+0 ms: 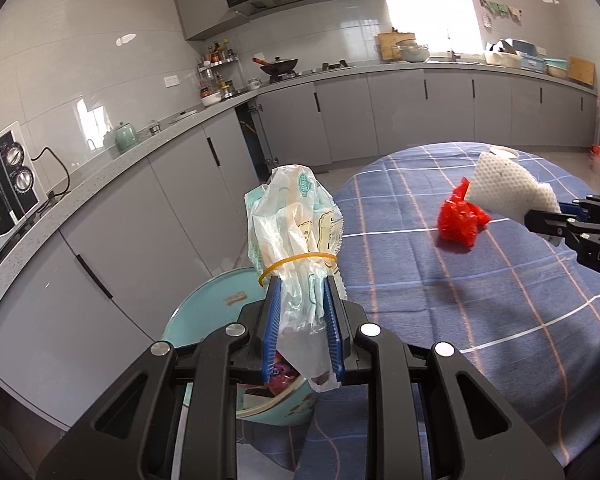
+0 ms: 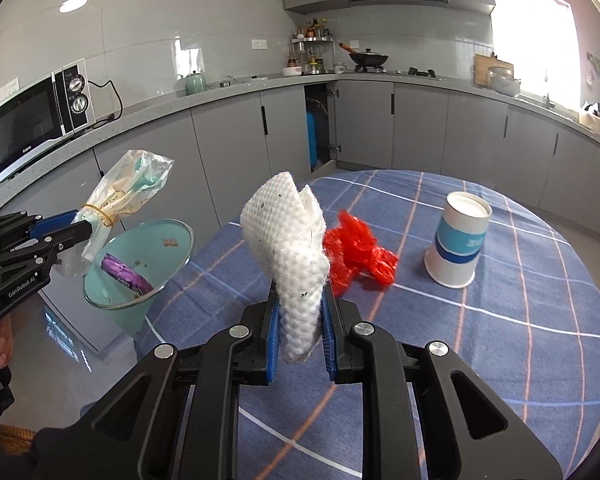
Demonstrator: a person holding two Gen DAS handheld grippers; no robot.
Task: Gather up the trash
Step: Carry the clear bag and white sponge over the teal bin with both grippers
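Observation:
My left gripper [image 1: 302,286] is shut on a clear plastic wrapper [image 1: 296,224] tied with a yellow rubber band, held above a teal waste bin [image 1: 204,312] beside the table. In the right wrist view the left gripper [image 2: 86,224] holds the wrapper [image 2: 128,184] over the bin [image 2: 112,300], which holds a purple wrapper [image 2: 126,276]. My right gripper [image 2: 300,300] is shut on a crumpled white paper towel [image 2: 288,232], held above the table. It shows in the left wrist view too [image 1: 540,216], with the towel [image 1: 504,184]. A crumpled red plastic bag [image 2: 356,252] [image 1: 460,220] lies on the table.
The round table has a blue checked cloth [image 2: 520,340]. A blue and white paper cup [image 2: 458,240] stands upside down on it at the right. Grey kitchen cabinets [image 2: 228,140] and a counter with a microwave [image 2: 32,120] run behind. One cabinet door is open [image 2: 318,128].

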